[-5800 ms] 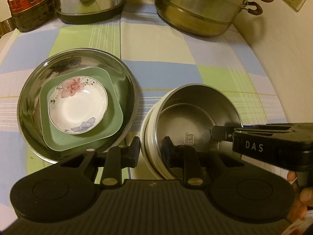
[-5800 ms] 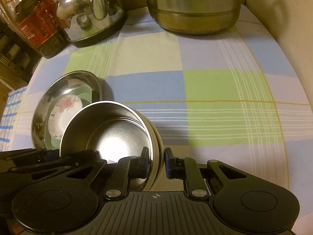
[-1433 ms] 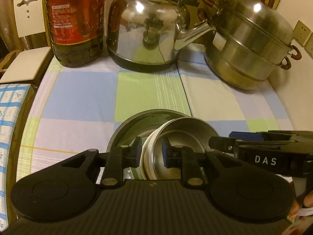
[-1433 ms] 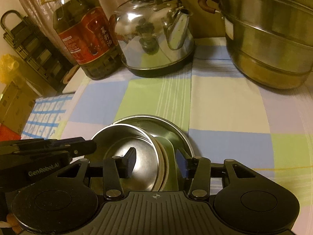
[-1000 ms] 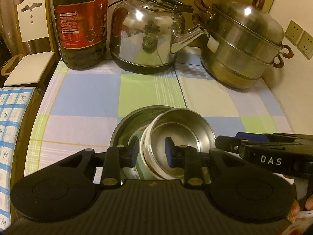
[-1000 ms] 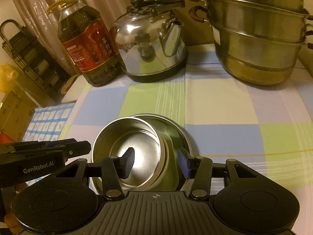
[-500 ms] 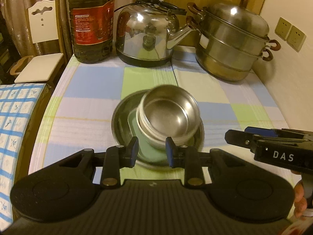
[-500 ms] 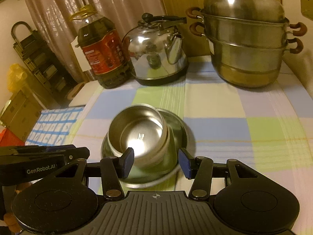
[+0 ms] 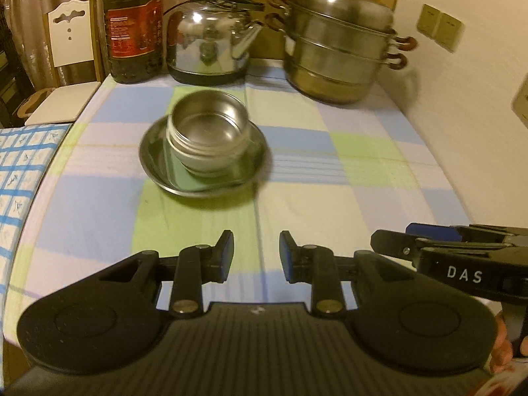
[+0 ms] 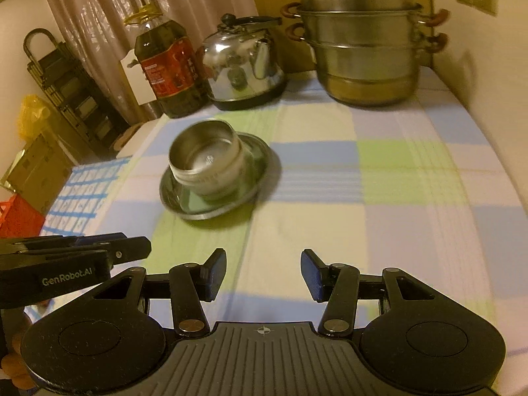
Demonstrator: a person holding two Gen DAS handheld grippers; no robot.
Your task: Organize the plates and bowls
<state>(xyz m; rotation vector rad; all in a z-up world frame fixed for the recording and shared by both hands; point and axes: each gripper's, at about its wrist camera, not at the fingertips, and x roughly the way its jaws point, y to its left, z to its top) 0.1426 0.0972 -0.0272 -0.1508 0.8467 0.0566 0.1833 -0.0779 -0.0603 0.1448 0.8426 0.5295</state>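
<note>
We see the nested stack standing on the checked tabletop (image 9: 330,198), toward its far left part; a steel bowl (image 9: 208,132) sits on top, over a pale bowl whose rim just shows beneath it, on a green square plate (image 9: 184,178), all inside a wide steel plate (image 9: 254,165). We hold the left tool (image 9: 256,253) low and well short of the stack, its fingers apart and empty; the right tool (image 10: 263,274) is just beside it, its fingers wider apart and likewise empty. An oil bottle (image 9: 133,29), a kettle (image 9: 208,46) and a tiered steamer pot (image 9: 340,52) line the far edge, apart from the stack.

We judge the stacking done and the step in hand to be the retreat. To do it well, we keep both tools level and draw them straight back, clear of the steel plate's rim; we note that the steel bowl appears to lean slightly toward the left, so any nudge could slide it; if it needs squaring, we press lightly on the raised side only.
</note>
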